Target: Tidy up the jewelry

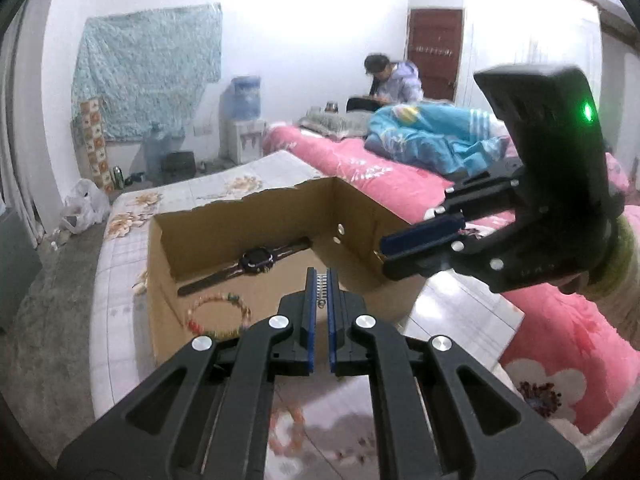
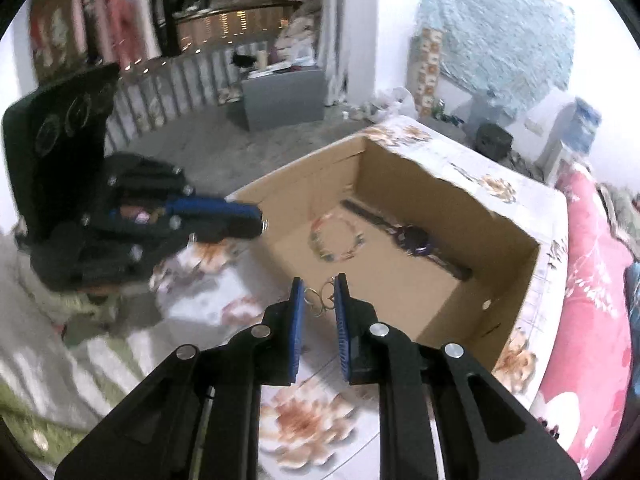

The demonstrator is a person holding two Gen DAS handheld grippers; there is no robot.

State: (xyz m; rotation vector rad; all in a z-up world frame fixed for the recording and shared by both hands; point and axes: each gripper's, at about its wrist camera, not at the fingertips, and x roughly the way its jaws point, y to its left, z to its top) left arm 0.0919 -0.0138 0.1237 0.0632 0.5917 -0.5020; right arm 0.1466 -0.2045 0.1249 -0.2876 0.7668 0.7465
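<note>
An open cardboard box [image 1: 240,216] [image 2: 500,216] stands on the floral bedsheet. Inside lie a dark wristwatch [image 1: 256,261] [image 2: 416,238] and a multicoloured bead bracelet [image 1: 218,316] [image 2: 336,240]. My left gripper [image 1: 321,276] hangs over the box's near edge, shut on a small silver chain piece [image 1: 321,290]. My right gripper [image 2: 319,280] is above the box's near wall, shut on a silver ring ornament [image 2: 320,298]. Each gripper shows in the other's view: the right one [image 1: 384,256] beside the box's right wall, the left one [image 2: 260,220] at its left corner.
A pink bead bracelet [image 1: 286,432] lies on the sheet below my left gripper. A pink flowered blanket [image 1: 560,340] [image 2: 592,280] borders the box on the right. Farther off are a blue quilt [image 1: 432,136], a seated person [image 1: 390,80] and a water dispenser [image 1: 244,120].
</note>
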